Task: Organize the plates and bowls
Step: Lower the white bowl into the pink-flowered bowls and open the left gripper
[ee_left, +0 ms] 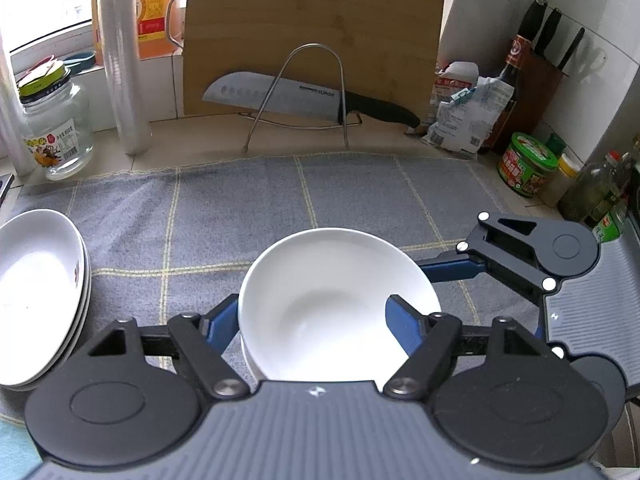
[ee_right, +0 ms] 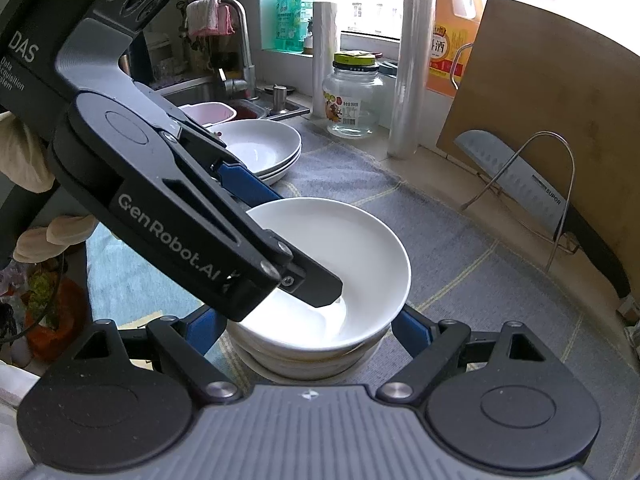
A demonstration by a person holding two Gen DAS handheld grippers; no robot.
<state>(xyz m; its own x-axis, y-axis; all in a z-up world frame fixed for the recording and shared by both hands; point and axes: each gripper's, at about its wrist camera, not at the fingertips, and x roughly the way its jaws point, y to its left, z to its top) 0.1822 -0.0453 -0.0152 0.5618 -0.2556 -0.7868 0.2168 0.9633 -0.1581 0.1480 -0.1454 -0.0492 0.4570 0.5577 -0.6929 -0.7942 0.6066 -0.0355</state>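
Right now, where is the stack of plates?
The stack of plates sits at the left edge of the grey checked cloth in the left wrist view, below the glass jar. In the right wrist view it lies beside the sink.

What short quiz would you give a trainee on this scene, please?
1. True or false: the kitchen knife lies flat on the grey towel.
2. Where are the left gripper fingers at the top bowl? A both outside; B one inside, one outside; C both inside.
3. What does the top bowl rest on?
Key: 1 false, it stands on edge in the wire rack; 2 B; 3 a stack of white bowls.
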